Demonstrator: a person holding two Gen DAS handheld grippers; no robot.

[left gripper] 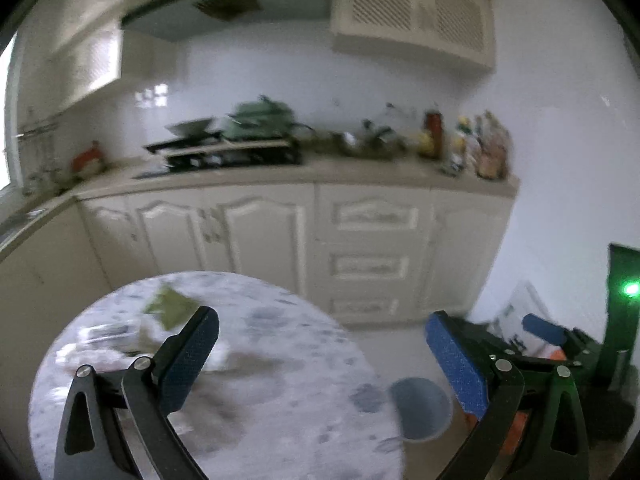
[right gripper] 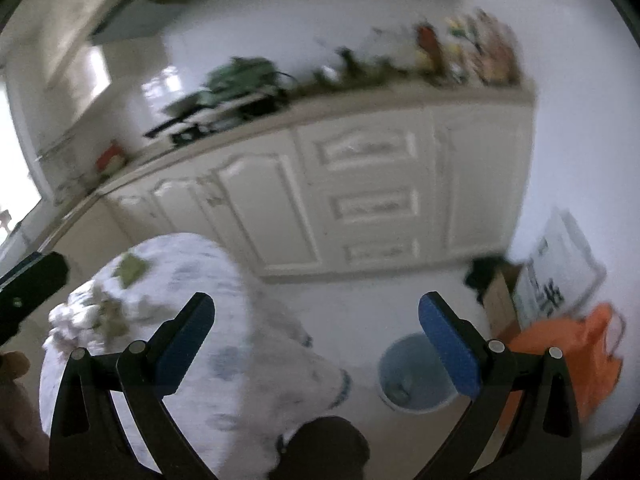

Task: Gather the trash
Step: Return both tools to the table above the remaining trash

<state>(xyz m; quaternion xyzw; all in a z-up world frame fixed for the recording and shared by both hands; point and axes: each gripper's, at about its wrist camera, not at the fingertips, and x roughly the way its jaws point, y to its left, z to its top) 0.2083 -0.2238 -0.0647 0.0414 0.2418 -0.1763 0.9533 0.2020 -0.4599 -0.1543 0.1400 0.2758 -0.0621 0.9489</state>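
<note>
Both spread wide and empty: left hand-held gripper [left gripper: 320, 360] above the round tabletop [left gripper: 280, 380], right hand-held gripper [right gripper: 316, 344] off its edge, over the floor. Ahead-left of both, crumpled wrappers [left gripper: 116, 340] and a green packet [left gripper: 168, 306], probably lying diagonally though blurred, nearer the left. Beyond, right, a blue bin [right gripper: 412, 376] on the floor.

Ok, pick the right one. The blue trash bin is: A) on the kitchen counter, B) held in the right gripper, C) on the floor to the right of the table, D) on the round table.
C: the blue trash bin stands on the floor to the right of the round table, while the right gripper is open and holds nothing.
</note>
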